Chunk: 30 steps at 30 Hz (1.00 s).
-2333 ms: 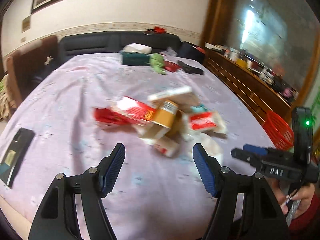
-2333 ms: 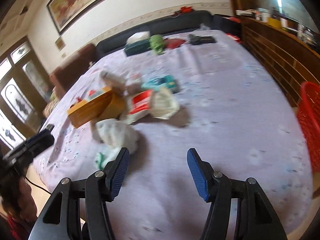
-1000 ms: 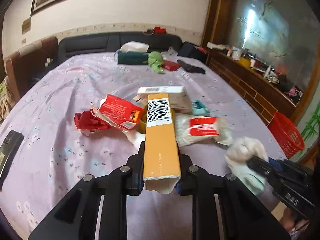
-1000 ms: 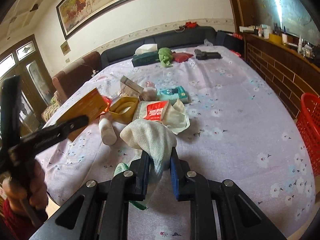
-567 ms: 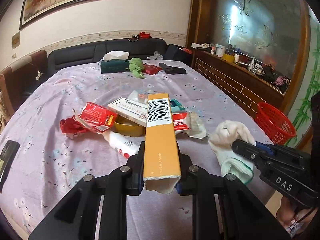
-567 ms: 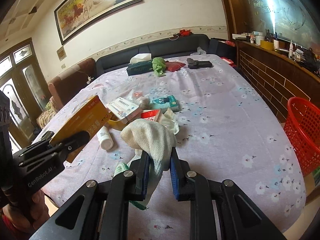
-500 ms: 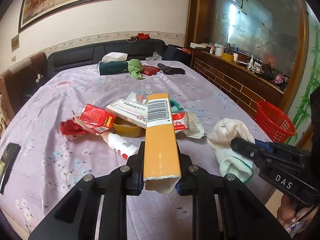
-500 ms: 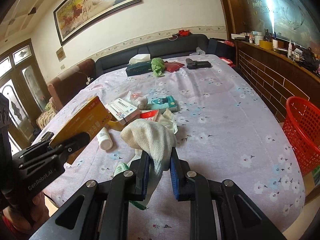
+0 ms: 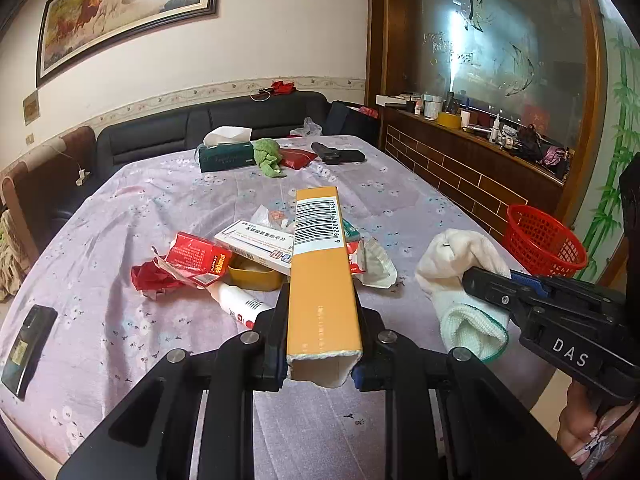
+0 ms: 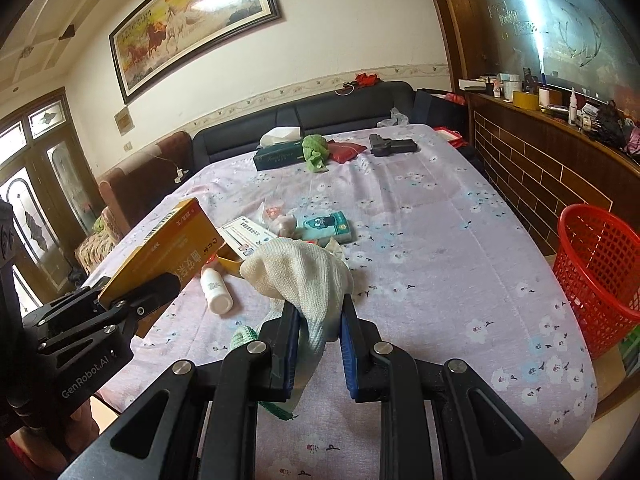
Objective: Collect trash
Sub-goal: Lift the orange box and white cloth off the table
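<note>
Left wrist view: the left hand-held gripper [image 9: 320,344] clamps the long orange cardboard box [image 9: 322,276] by its torn open end, above the bench's [image 9: 120,320] near edge; light, hollow, probably crushable.

Right wrist view: the right hand-held gripper [image 10: 320,344] pinches the limp white knitted sock [image 10: 304,276], soft, near the red mesh basket [image 10: 596,272] beyond the bench's right edge.

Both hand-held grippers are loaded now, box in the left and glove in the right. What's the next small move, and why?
Probably carry the right hand-held gripper toward the red basket first. It is shut on the white glove, and the basket stands off the table's right edge, nearer that side. The left hand-held gripper, shut on the orange box, can follow.
</note>
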Each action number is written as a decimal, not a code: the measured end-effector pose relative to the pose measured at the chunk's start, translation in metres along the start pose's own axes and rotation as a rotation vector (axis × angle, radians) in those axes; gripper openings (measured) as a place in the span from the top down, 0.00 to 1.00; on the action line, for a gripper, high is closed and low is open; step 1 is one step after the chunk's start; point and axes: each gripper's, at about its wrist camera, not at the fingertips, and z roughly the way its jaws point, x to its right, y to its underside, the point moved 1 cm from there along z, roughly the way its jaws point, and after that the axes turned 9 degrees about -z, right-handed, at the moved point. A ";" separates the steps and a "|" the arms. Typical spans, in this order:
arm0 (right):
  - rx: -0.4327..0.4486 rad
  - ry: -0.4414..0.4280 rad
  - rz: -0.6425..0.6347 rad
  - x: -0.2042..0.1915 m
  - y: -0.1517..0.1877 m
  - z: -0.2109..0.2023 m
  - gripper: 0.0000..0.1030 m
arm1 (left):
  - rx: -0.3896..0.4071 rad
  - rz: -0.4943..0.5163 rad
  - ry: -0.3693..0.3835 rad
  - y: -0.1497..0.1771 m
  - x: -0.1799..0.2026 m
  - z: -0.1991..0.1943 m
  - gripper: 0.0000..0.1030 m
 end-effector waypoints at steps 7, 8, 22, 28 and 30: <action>0.008 -0.004 0.006 0.001 -0.002 -0.005 0.80 | 0.020 0.011 -0.010 -0.004 0.004 -0.008 0.79; 0.010 -0.005 0.005 0.001 -0.002 -0.006 0.80 | 0.023 0.012 -0.010 -0.004 0.005 -0.009 0.79; 0.001 -0.009 0.023 0.007 -0.002 -0.005 0.80 | 0.016 0.026 -0.013 -0.003 0.010 -0.009 0.79; 0.006 -0.010 0.037 0.011 -0.002 -0.007 0.80 | 0.009 0.035 -0.008 -0.004 0.014 -0.007 0.79; 0.010 -0.011 0.041 0.013 -0.003 -0.009 0.80 | 0.007 0.035 -0.005 -0.005 0.015 -0.007 0.79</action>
